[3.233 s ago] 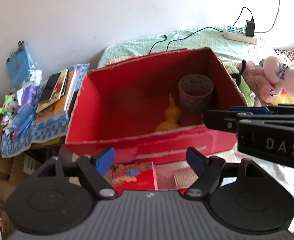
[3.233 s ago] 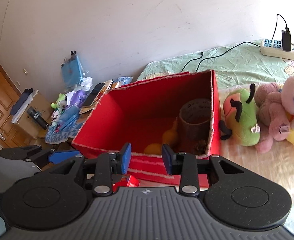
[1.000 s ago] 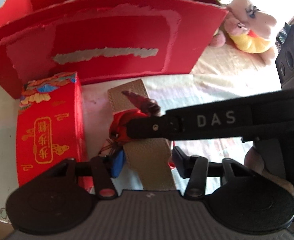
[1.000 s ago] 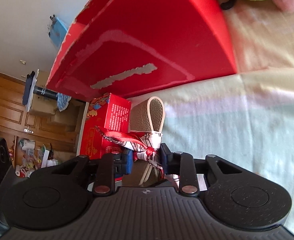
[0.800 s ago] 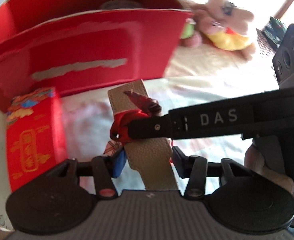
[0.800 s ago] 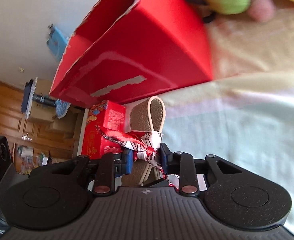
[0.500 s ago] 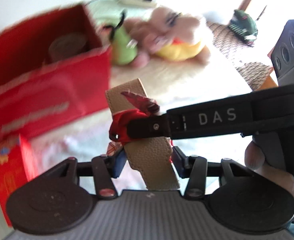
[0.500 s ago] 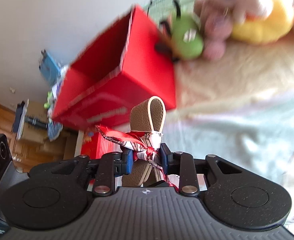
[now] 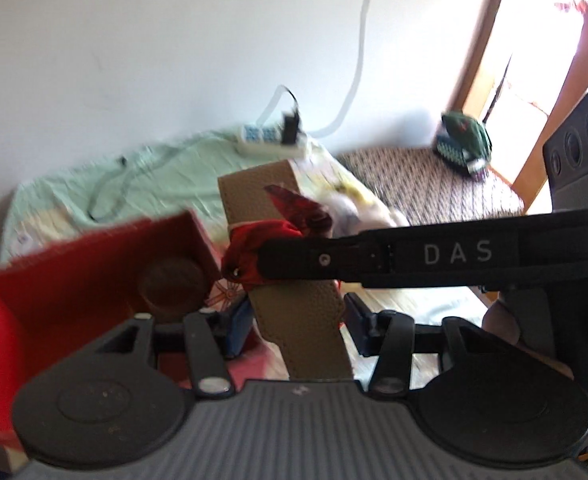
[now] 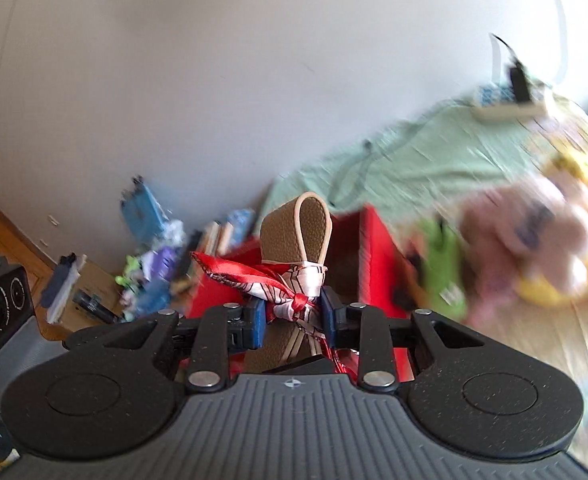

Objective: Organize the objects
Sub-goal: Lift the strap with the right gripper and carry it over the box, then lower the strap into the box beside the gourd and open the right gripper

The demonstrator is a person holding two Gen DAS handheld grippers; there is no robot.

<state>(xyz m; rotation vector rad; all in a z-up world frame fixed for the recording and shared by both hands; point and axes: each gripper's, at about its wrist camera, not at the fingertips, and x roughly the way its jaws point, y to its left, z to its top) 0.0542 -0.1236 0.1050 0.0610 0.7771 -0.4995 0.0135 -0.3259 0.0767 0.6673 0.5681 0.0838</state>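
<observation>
A tan leather strap (image 9: 294, 312), folded into a loop (image 10: 309, 228) with a red and white scarf (image 10: 290, 284) knotted round it, is held up in the air. My left gripper (image 9: 297, 322) is shut on its lower part. My right gripper (image 10: 292, 316) is shut on it at the scarf knot; in the left wrist view its black finger (image 9: 373, 256) reaches in from the right. The open red box (image 9: 74, 280) lies below and behind, with a brown cylinder (image 9: 172, 284) inside. The box (image 10: 373, 264) also shows behind the loop.
Plush toys (image 10: 533, 240) lie on the bed right of the box. A power strip (image 9: 270, 140) with cables rests on the green sheet by the wall. A patterned seat (image 9: 433, 192) holds a green object (image 9: 463, 140). Books and clutter (image 10: 150, 264) sit left of the box.
Both grippers have risen together with the strap, from low over the bed to well above it. The views have swung up toward the wall, and the red box has dropped lower in view.
</observation>
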